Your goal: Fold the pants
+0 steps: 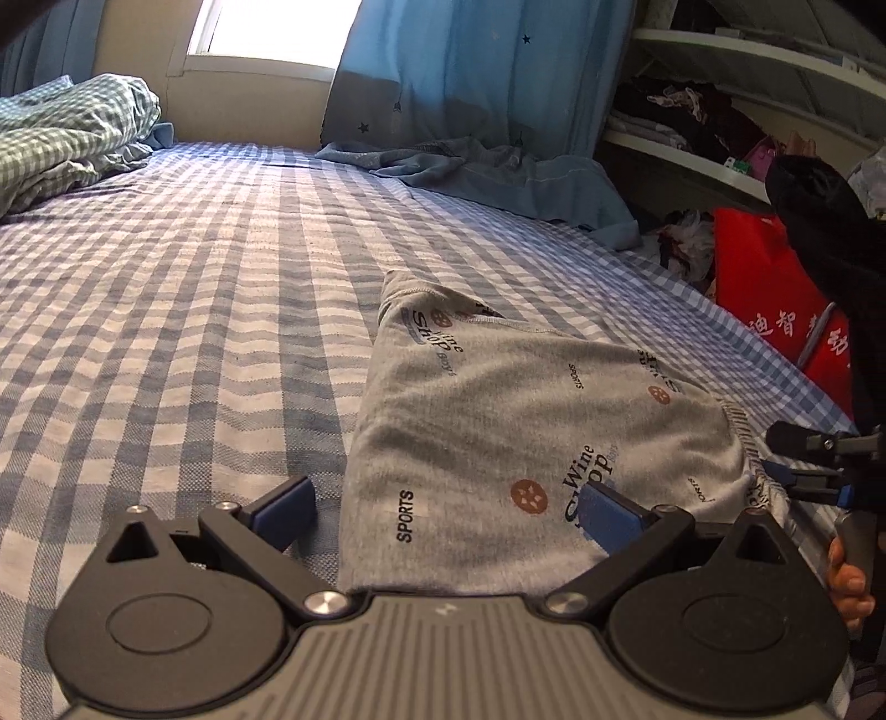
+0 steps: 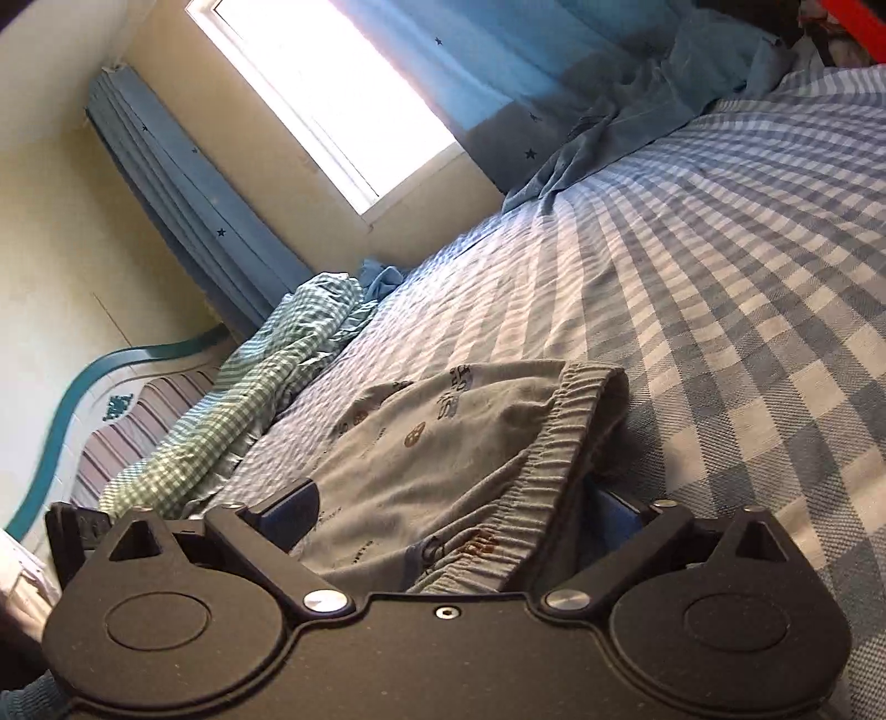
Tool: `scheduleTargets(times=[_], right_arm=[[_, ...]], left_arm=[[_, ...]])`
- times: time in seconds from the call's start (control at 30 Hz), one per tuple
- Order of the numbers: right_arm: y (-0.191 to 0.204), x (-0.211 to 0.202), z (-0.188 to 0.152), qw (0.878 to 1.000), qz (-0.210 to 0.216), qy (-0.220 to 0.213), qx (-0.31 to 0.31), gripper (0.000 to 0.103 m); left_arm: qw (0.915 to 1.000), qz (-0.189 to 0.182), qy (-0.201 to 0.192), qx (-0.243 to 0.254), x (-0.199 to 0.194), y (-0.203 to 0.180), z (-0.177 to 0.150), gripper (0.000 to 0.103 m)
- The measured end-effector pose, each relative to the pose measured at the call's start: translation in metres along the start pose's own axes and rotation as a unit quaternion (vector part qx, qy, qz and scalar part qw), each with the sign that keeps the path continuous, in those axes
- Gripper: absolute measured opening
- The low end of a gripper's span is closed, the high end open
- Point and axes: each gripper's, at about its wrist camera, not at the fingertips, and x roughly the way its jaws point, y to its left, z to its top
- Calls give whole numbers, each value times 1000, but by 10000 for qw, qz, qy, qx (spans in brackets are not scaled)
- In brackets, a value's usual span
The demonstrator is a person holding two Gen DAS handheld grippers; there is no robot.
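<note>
Grey printed pants lie folded on the blue checked bed sheet. My left gripper is open and low over their near left edge. One of its fingers is over the sheet, the other over the grey cloth. At the right edge of that view a hand holds my right gripper at the elastic waistband. In the right wrist view the pants fill the near middle. The right gripper stands wide, with the gathered waistband lying between its fingers; its pads do not visibly press the cloth.
A crumpled green gingham quilt lies at the far left of the bed. A blue curtain drapes onto the far side below the window. Shelves of clothes and a red bag stand beside the bed's right edge.
</note>
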Motion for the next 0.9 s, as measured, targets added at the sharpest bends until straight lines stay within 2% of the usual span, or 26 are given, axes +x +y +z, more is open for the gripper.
scheduleTargets(times=[0.07,0.13,0.2,0.27,0.37,0.43,0.5,0.57,0.6,0.9], right_arm=[[0,-1,-2,10000,-77,-41,25,87],[-4,-1,-3,9998,-131,-86,141,74],[-9,-2,-4,9991,-265,-102,308,48],[-14,-3,-4,9980,-402,-121,462,36],[-15,-3,-5,9977,-445,-129,494,32],[-12,-2,-6,9977,-543,-123,377,30],[-9,-2,-7,9976,-624,-129,275,28],[-5,0,-8,9973,-694,-132,195,26],[-3,0,-8,9972,-720,-130,162,25],[1,2,-9,9966,-814,-140,52,24]], left_arm=[[9997,-125,-80,-199,-4,7,-2,103],[9986,-251,-181,-425,-8,14,-4,103],[9970,-361,-261,-639,-11,20,-6,99],[9961,-316,-294,-770,-13,24,-7,91],[9956,-199,-312,-858,-14,27,-6,81],[9959,14,-259,-869,-13,24,-4,69],[9958,341,-147,-832,-12,19,-1,51],[9955,567,-19,-753,-12,12,2,45],[9955,584,38,-751,-12,9,4,37],[9922,1071,343,-531,-8,-15,16,26]])
